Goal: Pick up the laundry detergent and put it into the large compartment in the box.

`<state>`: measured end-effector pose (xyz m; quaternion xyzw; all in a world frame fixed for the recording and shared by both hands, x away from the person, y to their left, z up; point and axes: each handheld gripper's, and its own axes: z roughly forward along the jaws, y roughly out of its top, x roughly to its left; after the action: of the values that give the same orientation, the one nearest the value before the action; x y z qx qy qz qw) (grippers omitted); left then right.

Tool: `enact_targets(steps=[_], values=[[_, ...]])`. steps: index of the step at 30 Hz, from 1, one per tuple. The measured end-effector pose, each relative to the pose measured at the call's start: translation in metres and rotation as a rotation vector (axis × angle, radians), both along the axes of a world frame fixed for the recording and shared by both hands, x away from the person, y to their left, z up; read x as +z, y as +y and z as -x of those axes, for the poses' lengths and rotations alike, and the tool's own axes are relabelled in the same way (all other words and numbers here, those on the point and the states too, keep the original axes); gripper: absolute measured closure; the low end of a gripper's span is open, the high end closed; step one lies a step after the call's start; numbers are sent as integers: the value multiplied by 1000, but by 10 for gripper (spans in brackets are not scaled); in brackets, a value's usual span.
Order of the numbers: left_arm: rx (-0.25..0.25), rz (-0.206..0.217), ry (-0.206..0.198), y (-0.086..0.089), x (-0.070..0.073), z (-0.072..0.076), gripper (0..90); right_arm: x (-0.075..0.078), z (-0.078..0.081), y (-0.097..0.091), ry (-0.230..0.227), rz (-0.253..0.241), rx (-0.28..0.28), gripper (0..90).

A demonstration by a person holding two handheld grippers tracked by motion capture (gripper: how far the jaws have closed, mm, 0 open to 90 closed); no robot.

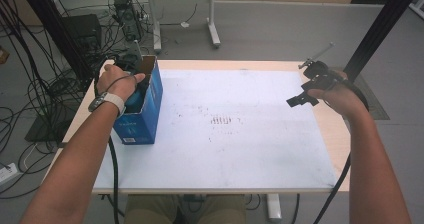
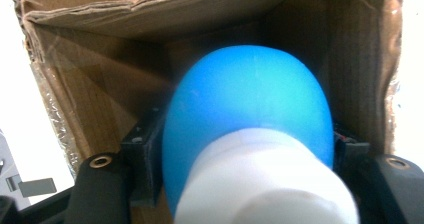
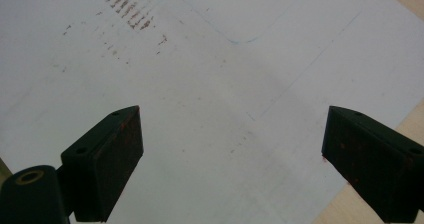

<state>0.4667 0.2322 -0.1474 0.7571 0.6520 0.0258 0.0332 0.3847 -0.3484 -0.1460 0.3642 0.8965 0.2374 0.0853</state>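
Placing step: the left tool (image 2: 240, 184) holds a blue-and-white object (image 2: 247, 119) inside the box (image 1: 150, 111); next, release fully and withdraw. The right tool (image 3: 240, 169) hangs open, empty.

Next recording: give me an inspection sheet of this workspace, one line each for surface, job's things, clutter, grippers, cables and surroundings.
Surface: white sheet with reddish-brown smudges, covering a light wooden table.
Job's things: open blue cardboard box at the table's left edge; blue rounded object with a white neck inside it.
Clutter: nothing seen.
Grippers: left gripper reaches into the box, the blue object between its jaws, pads beside it; whether they press on it, I cannot tell. Right gripper open over the sheet, nothing between its jaws.
Cables: black cables trail from both grippers; a tangle on the floor at left.
Surroundings: grey floor, another table's legs behind.
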Motion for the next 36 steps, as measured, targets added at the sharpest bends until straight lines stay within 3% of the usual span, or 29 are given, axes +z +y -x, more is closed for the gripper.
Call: enact_targets(steps=[11,36], values=[[-8,-2,2,1,1,0,286,1,1,1,-3,1,1,95],[-44,-3,-14,2,9,6,272,4,4,2,-7,2,1,95]])
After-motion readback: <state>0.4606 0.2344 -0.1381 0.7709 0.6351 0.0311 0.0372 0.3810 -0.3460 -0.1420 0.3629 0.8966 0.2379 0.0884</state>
